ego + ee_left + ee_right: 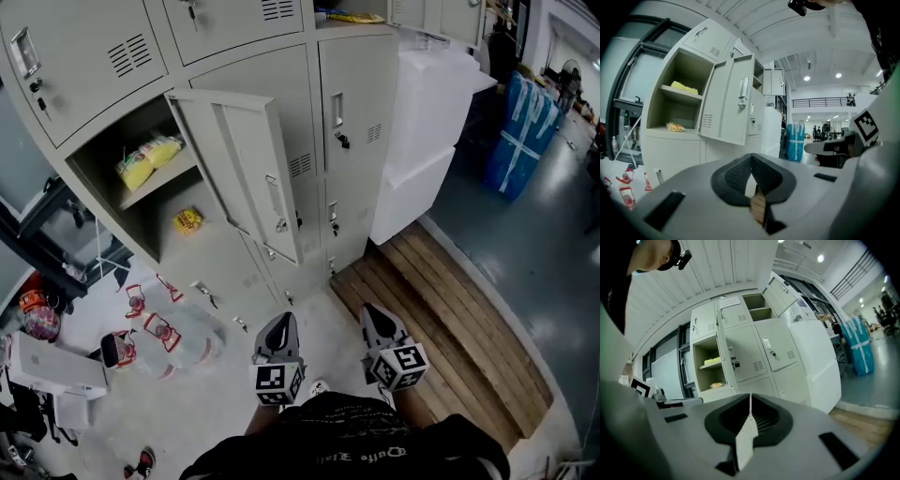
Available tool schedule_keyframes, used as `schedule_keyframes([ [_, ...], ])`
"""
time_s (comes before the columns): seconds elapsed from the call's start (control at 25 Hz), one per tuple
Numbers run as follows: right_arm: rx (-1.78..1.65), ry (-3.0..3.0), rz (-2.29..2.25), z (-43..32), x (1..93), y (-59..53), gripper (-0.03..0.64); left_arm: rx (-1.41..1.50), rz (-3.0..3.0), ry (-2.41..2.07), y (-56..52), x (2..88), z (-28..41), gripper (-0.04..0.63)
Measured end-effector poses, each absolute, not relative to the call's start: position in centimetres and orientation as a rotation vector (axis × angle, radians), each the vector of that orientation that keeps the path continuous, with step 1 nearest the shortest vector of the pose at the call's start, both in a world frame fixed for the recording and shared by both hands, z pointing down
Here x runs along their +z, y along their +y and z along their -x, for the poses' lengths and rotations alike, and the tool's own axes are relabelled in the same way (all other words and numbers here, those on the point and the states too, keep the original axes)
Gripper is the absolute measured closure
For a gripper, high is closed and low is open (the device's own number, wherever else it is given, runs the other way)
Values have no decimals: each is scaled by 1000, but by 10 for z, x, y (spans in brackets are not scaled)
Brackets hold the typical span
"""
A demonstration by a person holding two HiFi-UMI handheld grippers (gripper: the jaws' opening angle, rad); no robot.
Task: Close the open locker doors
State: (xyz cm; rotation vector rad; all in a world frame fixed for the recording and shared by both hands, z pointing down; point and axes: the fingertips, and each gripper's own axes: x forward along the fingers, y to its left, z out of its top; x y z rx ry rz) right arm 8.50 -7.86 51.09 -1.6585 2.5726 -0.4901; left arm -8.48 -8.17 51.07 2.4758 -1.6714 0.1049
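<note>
The left tool (278, 330) is shut: in the left gripper view its two black pads (736, 174) meet at the tips and nothing is between them. The right tool (380, 323) is shut too; in the right gripper view its pads (765, 417) close to a thin line and hold nothing. Both tools are low in front of the person, side by side, pointing toward the grey lockers (358, 122) and touching nothing.

The open locker door (248, 173) is well apart from both tools. It stands out from the cabinet front, hinged on its right side, with its handle and lock on the inner face. Its compartment (112, 173) is open, with a yellow packet (148, 159) on the upper shelf and a small yellow snack bag (187, 220) on the compartment floor below.

In the right gripper view a second door (780, 292) stands open in the top row, beside its open compartment (759, 308).

A wooden pallet (441, 309) lies on the floor to the right of the right tool.
</note>
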Motion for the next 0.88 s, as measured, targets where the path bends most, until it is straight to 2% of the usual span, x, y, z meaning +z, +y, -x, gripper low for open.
schedule_keyframes([
  [0.48,-419,2679,1478,-34,486,-140,604,144,-2364,-1740,-112,520,136,588],
  [0.6,-396,2755,1342,-16,478,-153,476,111,-2342,-1776,-122,521,142,588],
  [0.88,-262,2930,1168,21,467,-188,476,47,-2286,-1877,-147,516,159,588],
])
